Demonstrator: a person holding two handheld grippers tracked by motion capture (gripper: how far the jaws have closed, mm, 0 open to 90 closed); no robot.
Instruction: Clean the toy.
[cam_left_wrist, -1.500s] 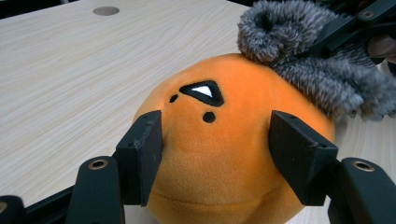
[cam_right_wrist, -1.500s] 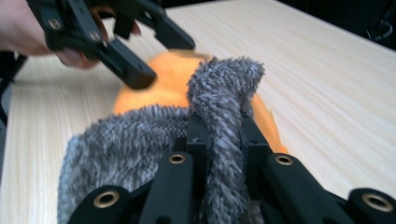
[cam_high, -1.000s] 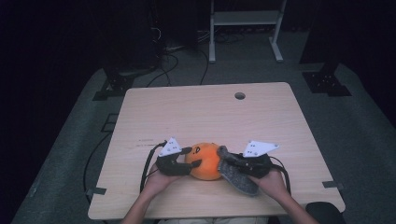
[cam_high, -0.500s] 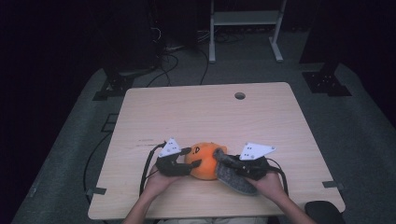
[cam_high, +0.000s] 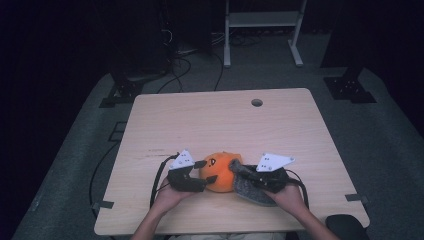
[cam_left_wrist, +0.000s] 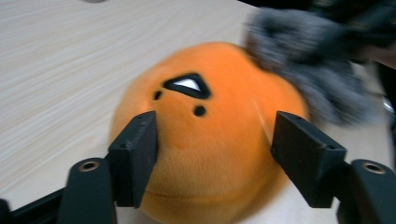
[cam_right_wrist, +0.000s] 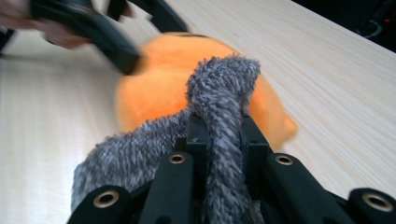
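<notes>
An orange round plush (cam_high: 218, 172) with a small black face (cam_left_wrist: 187, 86) lies on the wooden table (cam_high: 210, 120) near its front edge. My left gripper (cam_high: 206, 171) straddles the plush from the left. Its jaws have just been opening, and the right pad (cam_left_wrist: 303, 158) stands off the plush (cam_left_wrist: 210, 140). My right gripper (cam_right_wrist: 218, 135) is shut on a grey fuzzy cloth (cam_right_wrist: 219, 93). The cloth's free end rests against the plush (cam_right_wrist: 159, 84), and the rest of the cloth (cam_high: 250, 190) hangs under the right hand.
A round cable hole (cam_high: 257, 102) sits near the table's far edge. Black cables (cam_high: 160, 175) trail from both grippers toward the person. Dark floor, stands and a white frame (cam_high: 260, 30) lie beyond the table.
The left gripper's jaws stand a little wider around the plush than before. Both hands have stayed almost where they were, and the grey cloth is still pinched in the right gripper.
</notes>
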